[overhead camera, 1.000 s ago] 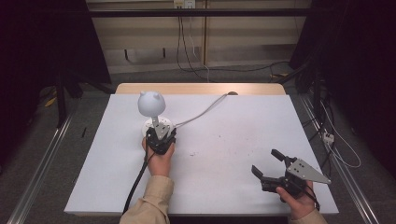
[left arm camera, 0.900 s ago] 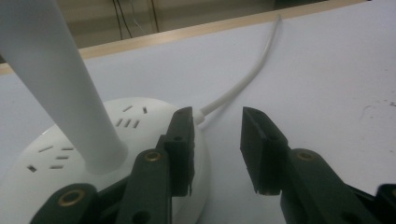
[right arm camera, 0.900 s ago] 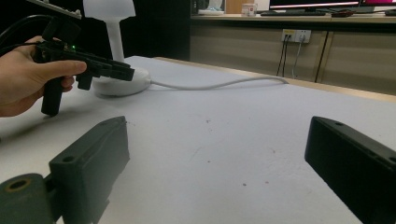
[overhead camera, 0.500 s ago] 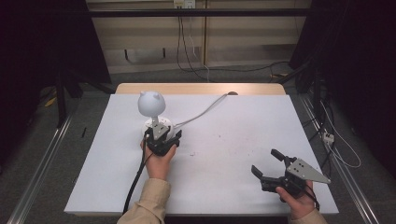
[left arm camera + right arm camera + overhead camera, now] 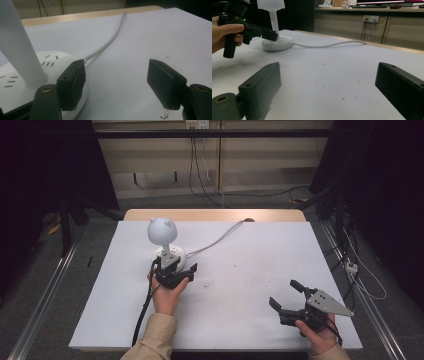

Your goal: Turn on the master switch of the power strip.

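Having just been opening its jaws with nothing between them, the left gripper (image 5: 176, 274) hovers over the base of the white desk lamp (image 5: 163, 240) near the table's (image 5: 250, 320) far-left part, probably after pressing its switch, while the right gripper (image 5: 290, 296) waits wide near the front-right corner.

Rectangular table (image 5: 260, 320) with white matte top, bare wooden strip along far edge. White plastic lamp with round base (image 5: 169, 256) stands left of centre; white cable (image 5: 220, 239) trails to far edge.
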`<state>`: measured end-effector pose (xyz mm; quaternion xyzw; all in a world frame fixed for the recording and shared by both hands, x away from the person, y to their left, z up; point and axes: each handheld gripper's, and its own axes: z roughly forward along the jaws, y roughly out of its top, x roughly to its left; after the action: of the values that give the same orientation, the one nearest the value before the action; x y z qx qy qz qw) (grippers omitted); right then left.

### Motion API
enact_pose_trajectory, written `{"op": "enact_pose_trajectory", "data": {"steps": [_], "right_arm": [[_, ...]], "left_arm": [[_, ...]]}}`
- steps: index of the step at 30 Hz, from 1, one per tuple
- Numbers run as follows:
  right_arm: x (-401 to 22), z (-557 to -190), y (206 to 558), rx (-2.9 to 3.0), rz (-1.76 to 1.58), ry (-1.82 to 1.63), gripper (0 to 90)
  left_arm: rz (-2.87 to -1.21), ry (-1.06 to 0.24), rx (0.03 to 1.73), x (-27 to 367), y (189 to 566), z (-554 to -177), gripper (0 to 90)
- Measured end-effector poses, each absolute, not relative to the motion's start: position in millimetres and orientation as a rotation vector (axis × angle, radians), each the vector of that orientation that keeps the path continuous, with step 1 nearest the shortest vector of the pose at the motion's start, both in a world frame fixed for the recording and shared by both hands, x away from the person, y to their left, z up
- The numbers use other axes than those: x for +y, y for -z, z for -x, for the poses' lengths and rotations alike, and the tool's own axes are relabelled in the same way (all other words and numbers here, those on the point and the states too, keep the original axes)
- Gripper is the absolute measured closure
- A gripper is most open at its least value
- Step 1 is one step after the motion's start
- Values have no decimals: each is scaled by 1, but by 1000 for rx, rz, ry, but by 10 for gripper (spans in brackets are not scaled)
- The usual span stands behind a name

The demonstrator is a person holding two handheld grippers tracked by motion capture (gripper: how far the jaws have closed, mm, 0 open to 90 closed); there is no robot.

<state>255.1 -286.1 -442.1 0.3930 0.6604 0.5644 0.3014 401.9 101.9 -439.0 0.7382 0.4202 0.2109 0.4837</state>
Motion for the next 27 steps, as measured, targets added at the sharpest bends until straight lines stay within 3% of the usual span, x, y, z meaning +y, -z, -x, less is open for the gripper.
{"op": "enact_pose_trajectory", "data": {"steps": [10, 27], "right_arm": [[-285, -255, 442, 1761, -1038, -1496, 61], [-284, -255, 442, 1770, -1034, -1494, 61]], "left_arm": [[-1802, -470, 994, 108, 433, -395, 149], [-1778, -423, 950, 128, 426, -383, 86]]}}
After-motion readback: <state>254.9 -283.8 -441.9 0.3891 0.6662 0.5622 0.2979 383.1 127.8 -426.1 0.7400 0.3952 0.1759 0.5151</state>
